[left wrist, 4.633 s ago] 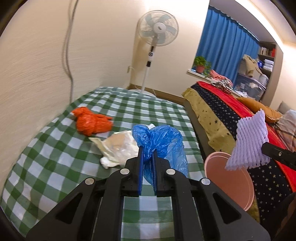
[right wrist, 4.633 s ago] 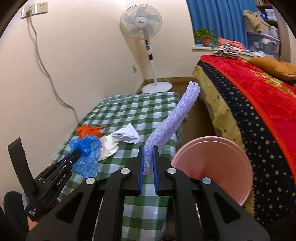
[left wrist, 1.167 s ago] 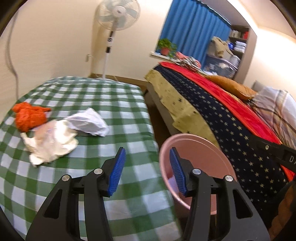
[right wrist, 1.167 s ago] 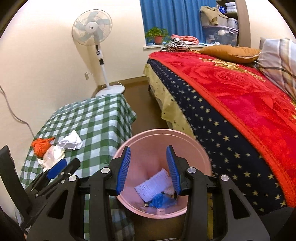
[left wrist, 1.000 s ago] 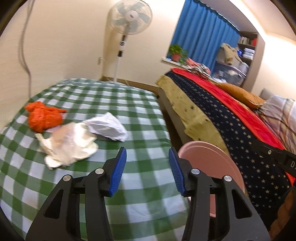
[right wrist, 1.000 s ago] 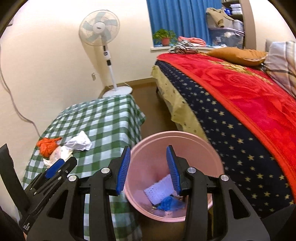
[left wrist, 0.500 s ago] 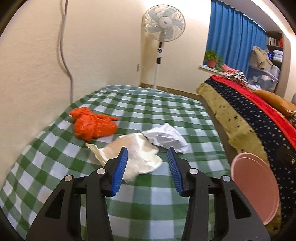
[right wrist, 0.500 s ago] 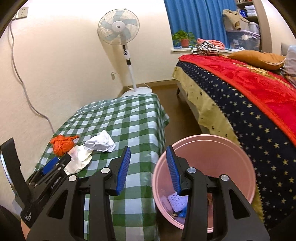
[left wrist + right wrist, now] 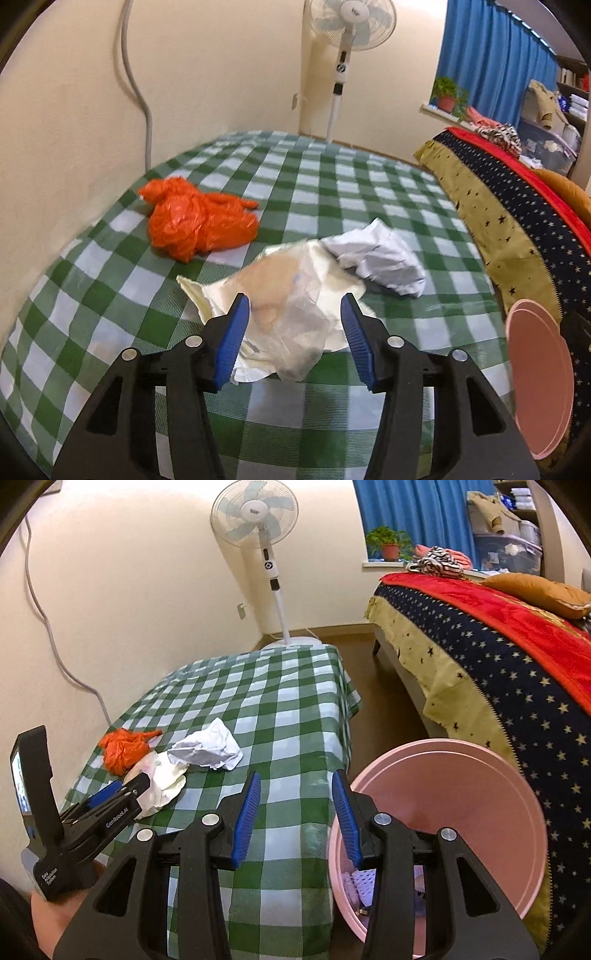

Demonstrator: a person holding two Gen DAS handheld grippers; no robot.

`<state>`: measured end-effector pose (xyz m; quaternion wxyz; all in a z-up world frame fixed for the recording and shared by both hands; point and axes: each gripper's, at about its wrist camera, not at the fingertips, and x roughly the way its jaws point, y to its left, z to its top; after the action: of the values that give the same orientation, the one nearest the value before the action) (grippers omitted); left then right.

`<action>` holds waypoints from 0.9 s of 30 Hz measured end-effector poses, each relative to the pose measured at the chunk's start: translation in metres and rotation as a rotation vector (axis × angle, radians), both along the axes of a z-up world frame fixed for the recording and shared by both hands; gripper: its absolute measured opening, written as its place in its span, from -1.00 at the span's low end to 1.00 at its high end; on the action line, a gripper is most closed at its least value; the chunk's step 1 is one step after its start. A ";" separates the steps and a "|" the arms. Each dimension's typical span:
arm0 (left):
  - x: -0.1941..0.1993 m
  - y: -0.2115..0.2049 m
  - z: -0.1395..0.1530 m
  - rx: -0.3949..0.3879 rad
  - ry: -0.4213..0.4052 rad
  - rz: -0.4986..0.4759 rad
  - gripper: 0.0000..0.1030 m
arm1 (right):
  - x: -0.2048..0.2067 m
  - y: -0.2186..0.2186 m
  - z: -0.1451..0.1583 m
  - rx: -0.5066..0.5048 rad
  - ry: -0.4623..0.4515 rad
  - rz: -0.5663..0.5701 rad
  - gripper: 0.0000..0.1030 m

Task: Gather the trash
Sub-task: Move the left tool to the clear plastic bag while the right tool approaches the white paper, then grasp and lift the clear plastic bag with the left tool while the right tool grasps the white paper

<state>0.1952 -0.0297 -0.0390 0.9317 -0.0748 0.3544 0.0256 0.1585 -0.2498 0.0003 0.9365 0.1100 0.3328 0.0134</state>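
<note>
On the green-checked table point(image 9: 332, 177) lie a crumpled orange plastic bag point(image 9: 195, 221), a white paper wad point(image 9: 376, 254) and a cream and clear plastic bag point(image 9: 291, 295). My left gripper point(image 9: 293, 306) hovers low over the cream bag. Its jaws are opening, with the bag's near end between them and the pads not pressing on it. My right gripper point(image 9: 295, 779) stands open and empty above the table's near corner, beside the pink bin point(image 9: 424, 744). Foam netting point(image 9: 364, 882) lies in the bin. The right wrist view also shows the left gripper point(image 9: 122, 794) at the cream bag point(image 9: 162, 779).
A bed with a red and star-patterned blanket point(image 9: 517, 657) runs along the right, across a narrow strip of floor point(image 9: 384, 716). A standing fan point(image 9: 258, 517) is behind the table. A grey cable point(image 9: 140, 92) hangs on the wall to the left.
The blue bag and foam netting held earlier now lie in the bin. Both grippers swung from the bin to the table. The left one sank to the cream bag with its jaws wider.
</note>
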 end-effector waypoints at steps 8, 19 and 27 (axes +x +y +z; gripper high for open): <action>-0.001 0.018 -0.008 -0.076 0.042 0.020 -0.31 | 0.030 0.027 -0.014 0.001 0.019 0.084 -0.20; -0.005 0.032 -0.010 -0.122 0.030 0.027 -0.56 | 0.085 0.076 -0.026 -0.070 0.024 0.255 0.12; -0.004 0.031 -0.009 -0.133 0.031 0.019 -0.56 | 0.118 0.079 -0.033 -0.014 0.059 0.265 0.39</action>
<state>0.1915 0.0017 -0.0482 0.9188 -0.1392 0.3692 0.0121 0.2767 -0.1711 -0.0328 0.9170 0.0588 0.3721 0.1314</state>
